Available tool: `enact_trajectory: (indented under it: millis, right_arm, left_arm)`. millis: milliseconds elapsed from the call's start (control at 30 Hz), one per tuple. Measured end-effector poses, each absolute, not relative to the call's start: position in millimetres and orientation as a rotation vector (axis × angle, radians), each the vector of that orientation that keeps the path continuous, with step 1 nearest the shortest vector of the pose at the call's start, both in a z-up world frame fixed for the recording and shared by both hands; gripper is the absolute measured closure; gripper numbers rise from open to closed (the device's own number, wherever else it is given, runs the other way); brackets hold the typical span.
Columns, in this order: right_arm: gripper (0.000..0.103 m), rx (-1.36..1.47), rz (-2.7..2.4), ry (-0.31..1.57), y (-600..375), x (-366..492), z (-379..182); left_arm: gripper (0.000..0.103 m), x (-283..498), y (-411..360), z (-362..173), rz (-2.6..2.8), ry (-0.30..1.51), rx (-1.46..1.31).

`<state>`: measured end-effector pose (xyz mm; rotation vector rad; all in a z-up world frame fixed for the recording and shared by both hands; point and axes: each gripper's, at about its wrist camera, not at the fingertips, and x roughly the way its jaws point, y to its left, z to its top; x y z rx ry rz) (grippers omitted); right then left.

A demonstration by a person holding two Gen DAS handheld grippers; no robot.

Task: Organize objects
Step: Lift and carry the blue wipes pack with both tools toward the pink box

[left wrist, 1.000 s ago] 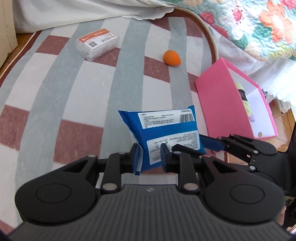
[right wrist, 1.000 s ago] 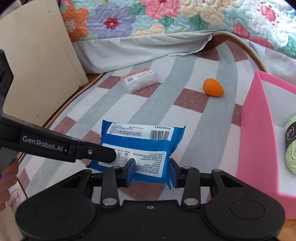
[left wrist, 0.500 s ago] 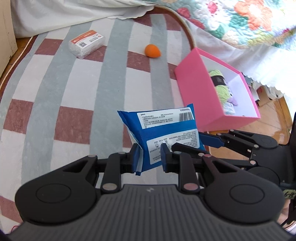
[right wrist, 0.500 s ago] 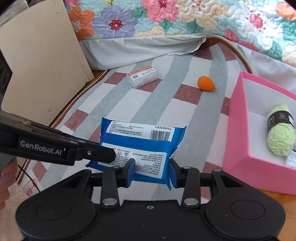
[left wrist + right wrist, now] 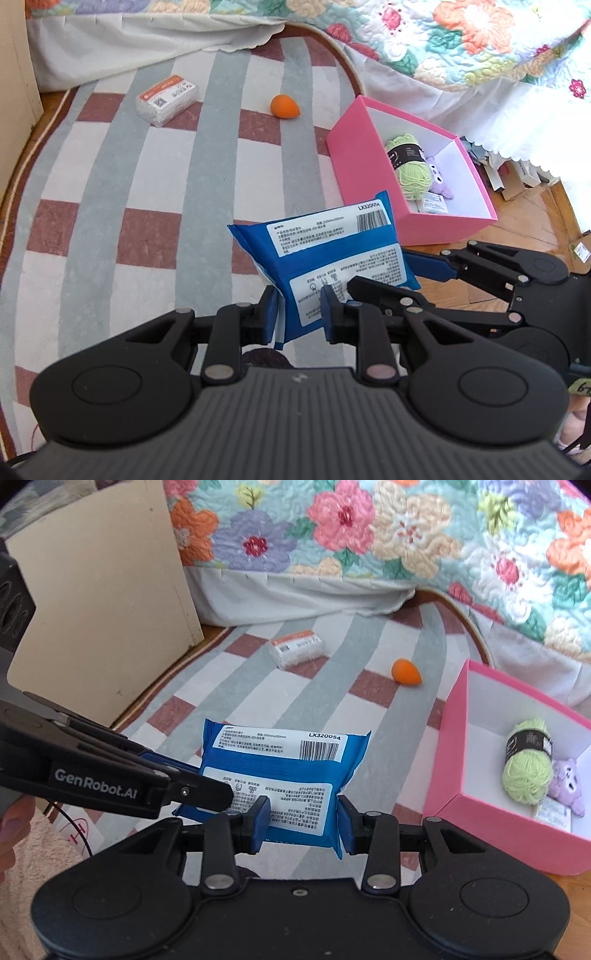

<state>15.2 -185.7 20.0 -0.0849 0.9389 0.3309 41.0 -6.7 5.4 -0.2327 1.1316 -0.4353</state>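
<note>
The blue packet point(image 5: 325, 258) hangs in the air above the striped rug point(image 5: 110, 177) in the left wrist view, its near corner pinched by the left gripper point(image 5: 298, 314), whose blue pads are pressed together on the thin sealed edge. The right gripper point(image 5: 424, 269) comes in from the right and clamps the packet's far side. Beyond it the pink box point(image 5: 365, 162) sits at the rug's edge, partly on the wooden floor, holding green yarn point(image 5: 410, 166), a purple toy point(image 5: 439, 181) and a small white pack. An orange egg-shaped sponge point(image 5: 284, 106) and a clear plastic box point(image 5: 167, 99) lie farther off on the rug, well apart from each other. From the right wrist view, the right gripper point(image 5: 303, 818) pinches the packet point(image 5: 284, 764) across its lower edge, the left gripper point(image 5: 199, 794) gripping its left corner. The likely risk: the packet is soft and slick, held only by its margins, so uneven pulling by the two hands could tug it free of one grip, or it could catch on the box's near wall point(image 5: 443, 760) and land on the yarn point(image 5: 524, 760).
</note>
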Motion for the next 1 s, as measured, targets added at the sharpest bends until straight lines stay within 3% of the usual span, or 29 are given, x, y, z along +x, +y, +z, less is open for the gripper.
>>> enact_trajectory:
  millis: [333,400,1000]
  right_arm:
    - [0.058,-0.088,0.291,0.868,-197.3,0.7,42.5]
    - [0.052,-0.087,0.288,0.855,-200.7,-2.1,46.8]
    - [0.052,-0.106,0.160,0.784,-251.7,-0.9,75.9]
  left_arm:
    - [0.080,35.7,-25.6,31.4,-0.469,1.096,-0.195]
    - [0.079,38.0,-31.0,34.4,-0.490,1.098,-0.203]
    - [0.078,69.5,-101.9,49.7,-0.578,1.083,-0.194]
